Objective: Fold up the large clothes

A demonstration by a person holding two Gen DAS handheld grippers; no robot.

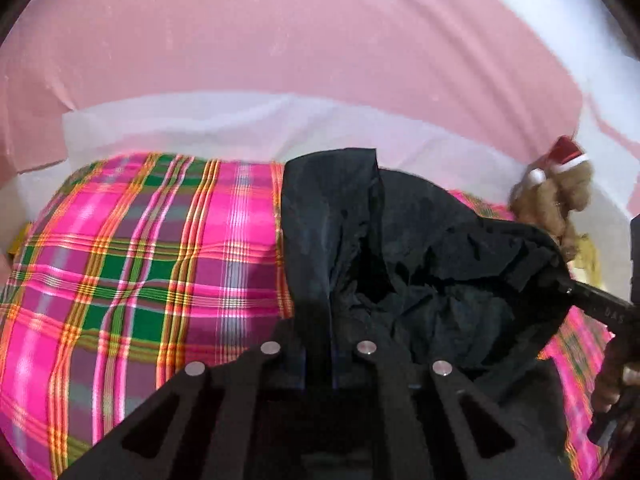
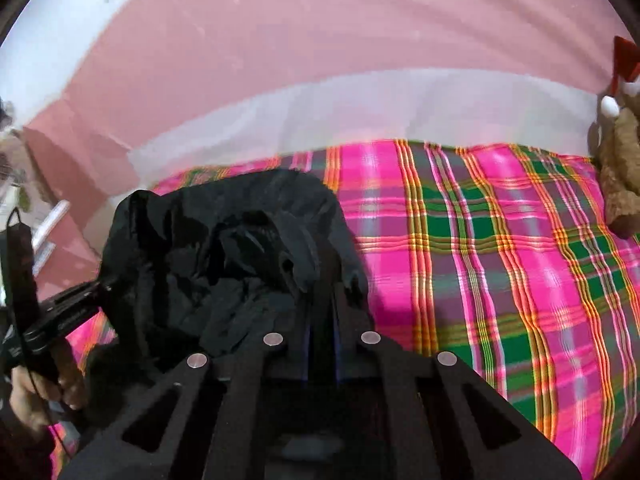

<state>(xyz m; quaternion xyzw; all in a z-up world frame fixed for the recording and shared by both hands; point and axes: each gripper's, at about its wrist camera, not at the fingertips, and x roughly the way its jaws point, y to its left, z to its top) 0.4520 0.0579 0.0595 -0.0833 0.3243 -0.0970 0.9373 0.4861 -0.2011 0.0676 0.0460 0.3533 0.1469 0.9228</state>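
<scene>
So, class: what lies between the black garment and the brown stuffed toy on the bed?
In the right wrist view, only bare plaid bedspread separates the black garment from the stuffed toy.

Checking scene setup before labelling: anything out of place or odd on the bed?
One thing: a brown stuffed toy with a red hat sits on the plaid bedspread at its far edge by the wall, unrelated to folding. The black garment is bunched and crumpled between the left gripper and right gripper, not laid flat. No damage visible.
</scene>
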